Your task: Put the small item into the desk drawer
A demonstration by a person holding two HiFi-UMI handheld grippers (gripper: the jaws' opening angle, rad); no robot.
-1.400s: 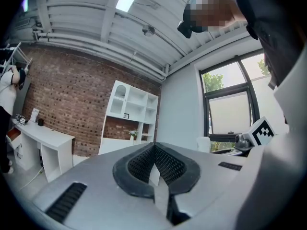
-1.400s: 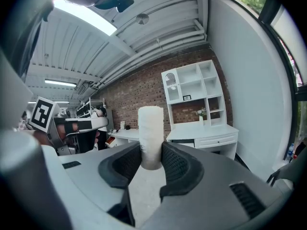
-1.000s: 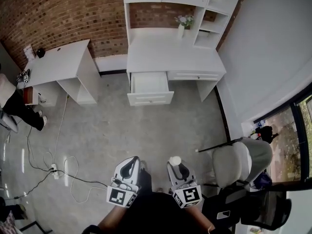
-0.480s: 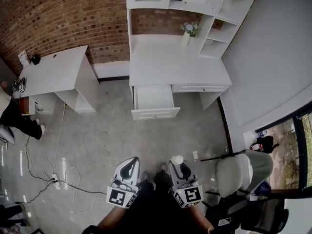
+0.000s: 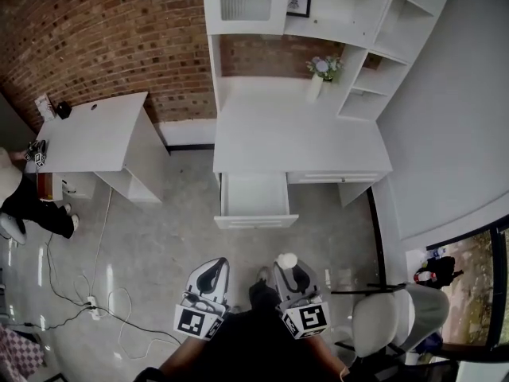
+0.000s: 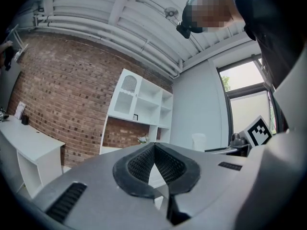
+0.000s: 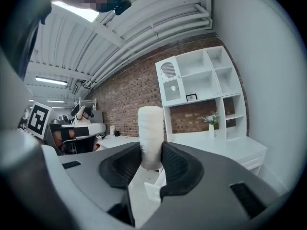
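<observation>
My right gripper (image 7: 151,163) (image 5: 288,267) is shut on a small white cylindrical roll (image 7: 150,134) (image 5: 286,261), which stands upright between the pads and sticks out above them. My left gripper (image 6: 154,161) (image 5: 213,273) is shut with nothing in it, its pads meeting at the tips. Both are held low and close to my body. The white desk (image 5: 298,146) stands ahead against the brick wall, and its left drawer (image 5: 254,199) is pulled out and looks empty. The drawer lies well ahead of both grippers.
A second white desk (image 5: 87,134) stands at the left with small items on it. Shelves (image 5: 342,22) and a vase of flowers (image 5: 318,78) sit over the main desk. A grey office chair (image 5: 390,317) is at my right. Cables and a power strip (image 5: 91,302) lie on the floor at left.
The desk and open drawer have come closer and lower in the head view as I walk forward. The chair has slid toward the lower right. Both grippers keep their pose.
</observation>
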